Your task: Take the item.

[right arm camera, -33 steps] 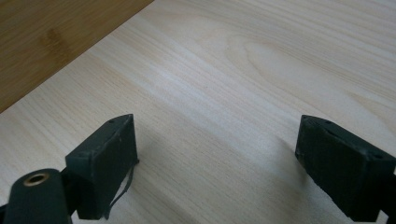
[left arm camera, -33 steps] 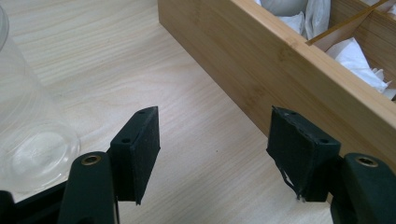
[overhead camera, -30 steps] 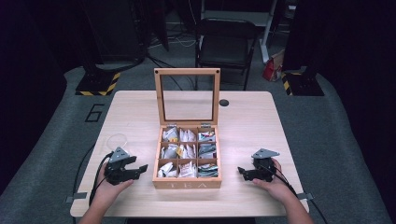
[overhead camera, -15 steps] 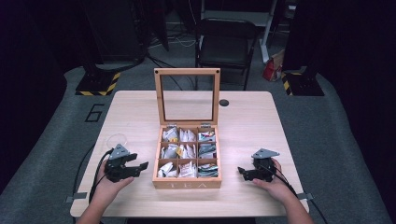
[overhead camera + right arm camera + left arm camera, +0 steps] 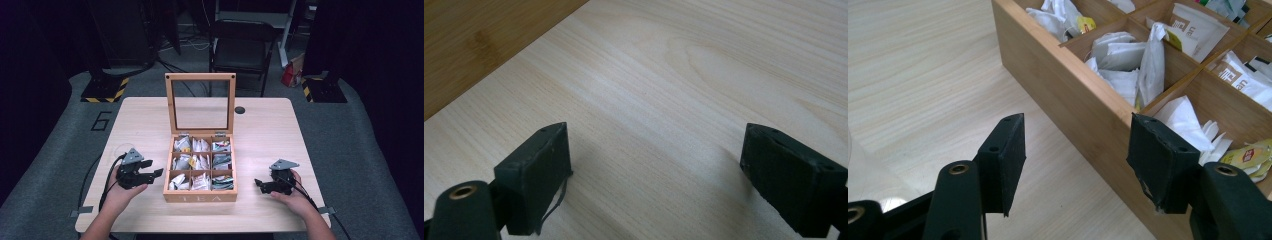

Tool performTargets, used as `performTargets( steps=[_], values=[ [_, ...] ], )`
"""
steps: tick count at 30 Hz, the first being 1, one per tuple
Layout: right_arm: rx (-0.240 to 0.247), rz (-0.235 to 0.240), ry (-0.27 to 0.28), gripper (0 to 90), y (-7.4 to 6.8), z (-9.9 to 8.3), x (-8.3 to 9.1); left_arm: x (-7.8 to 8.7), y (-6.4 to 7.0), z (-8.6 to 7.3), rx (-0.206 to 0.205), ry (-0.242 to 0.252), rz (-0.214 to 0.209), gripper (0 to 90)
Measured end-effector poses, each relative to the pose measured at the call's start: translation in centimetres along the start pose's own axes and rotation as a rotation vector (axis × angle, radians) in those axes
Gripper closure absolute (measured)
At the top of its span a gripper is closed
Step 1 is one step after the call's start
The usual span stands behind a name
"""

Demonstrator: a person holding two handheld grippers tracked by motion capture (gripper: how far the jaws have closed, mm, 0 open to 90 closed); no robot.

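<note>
Edging in toward the tea box (image 5: 200,170), the left hand-held gripper (image 5: 150,174) is now hovering with jaws spread beside its left wall, lining up on the sachets (image 5: 1128,62). Right hand-held gripper (image 5: 260,184) is waiting, gaping wide, low over the bench (image 5: 270,135), leaving room.

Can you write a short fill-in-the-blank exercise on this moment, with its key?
1. The glass-paned lid of the wooden tea box stands ____.
2. The box holds ____ compartments of tea bags.
3. The left gripper and right gripper both have their jaws ____.

Missing words: open; nine; open
</note>
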State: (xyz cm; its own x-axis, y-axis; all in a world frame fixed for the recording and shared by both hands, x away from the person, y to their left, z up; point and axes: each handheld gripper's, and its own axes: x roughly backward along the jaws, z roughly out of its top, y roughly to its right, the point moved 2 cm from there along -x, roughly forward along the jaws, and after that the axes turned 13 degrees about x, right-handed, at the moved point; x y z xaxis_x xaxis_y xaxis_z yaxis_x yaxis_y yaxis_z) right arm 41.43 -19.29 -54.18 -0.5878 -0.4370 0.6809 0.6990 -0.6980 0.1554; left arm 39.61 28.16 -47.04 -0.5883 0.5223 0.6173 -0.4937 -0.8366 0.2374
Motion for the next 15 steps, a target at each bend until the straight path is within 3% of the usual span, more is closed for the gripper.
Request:
performTargets(
  steps=[15],
  values=[
    [0.001,-0.001,0.0,12.1,0.0,0.0,0.0,-0.2,0.9,1.5,-0.017,0.001,-0.007,50.2]
  ],
)
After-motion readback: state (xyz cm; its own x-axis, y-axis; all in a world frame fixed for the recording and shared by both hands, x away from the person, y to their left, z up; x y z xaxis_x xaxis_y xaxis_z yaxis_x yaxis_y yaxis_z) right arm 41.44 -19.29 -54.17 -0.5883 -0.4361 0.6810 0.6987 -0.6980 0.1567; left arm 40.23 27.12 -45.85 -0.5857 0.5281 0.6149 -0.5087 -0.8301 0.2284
